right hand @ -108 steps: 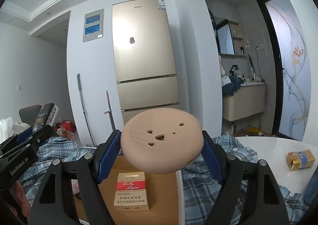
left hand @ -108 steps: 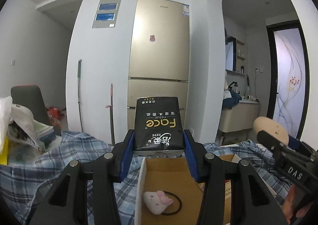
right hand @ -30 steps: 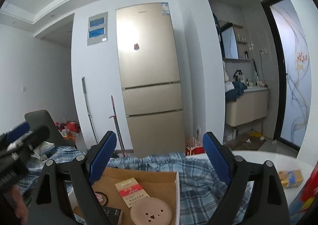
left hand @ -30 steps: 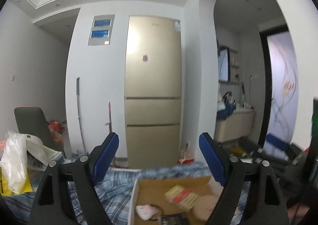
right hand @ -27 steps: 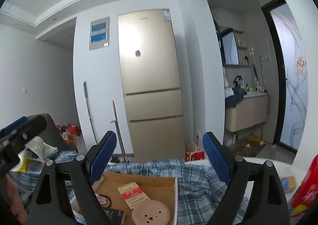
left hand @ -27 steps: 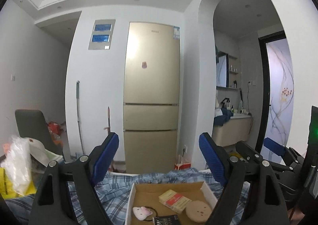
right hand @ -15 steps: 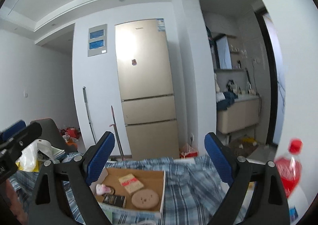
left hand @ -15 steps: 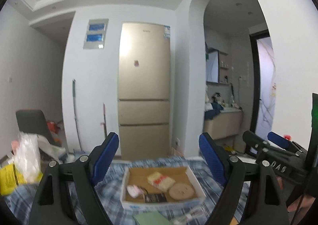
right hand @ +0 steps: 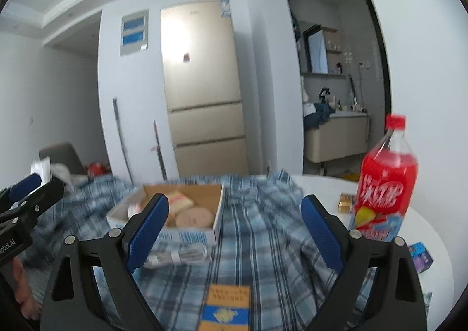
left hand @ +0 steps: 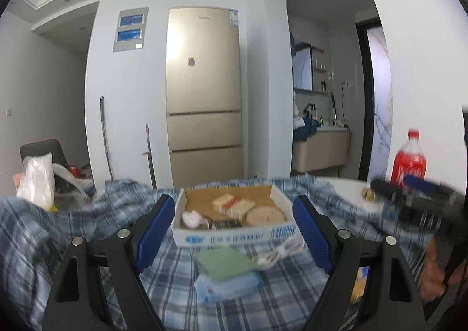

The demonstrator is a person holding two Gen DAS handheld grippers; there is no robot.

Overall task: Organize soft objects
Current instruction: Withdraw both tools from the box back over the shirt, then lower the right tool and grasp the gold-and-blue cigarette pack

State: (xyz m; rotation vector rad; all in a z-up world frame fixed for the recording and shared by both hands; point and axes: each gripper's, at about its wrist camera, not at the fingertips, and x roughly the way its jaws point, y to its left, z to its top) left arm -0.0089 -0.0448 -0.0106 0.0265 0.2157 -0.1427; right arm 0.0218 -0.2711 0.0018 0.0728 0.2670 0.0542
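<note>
A shallow cardboard box (left hand: 234, 236) sits on a blue plaid cloth (left hand: 58, 243). Inside lie a round tan puff (left hand: 265, 216), a pink plush hair tie (left hand: 191, 218), a dark tissue pack (left hand: 225, 224) and a red-and-cream packet (left hand: 232, 203). My left gripper (left hand: 234, 231) is open and empty, back from the box. My right gripper (right hand: 234, 231) is open and empty, right of the box (right hand: 166, 231). A green pad (left hand: 223, 262) on a blue pack (left hand: 225, 287) and a white cable (left hand: 278, 252) lie in front of the box.
A red soda bottle (right hand: 386, 182) stands at the right on the white round table (right hand: 421, 228). An orange-and-blue pack (right hand: 226, 304) lies on the cloth near the right gripper. Small boxes (right hand: 345, 202) lie near the bottle. A plastic bag (left hand: 36, 182) is at the left.
Both grippers let go of the tissue pack and the puff, which now lie in the box. Both have pulled back and away from the box, showing more of the table.
</note>
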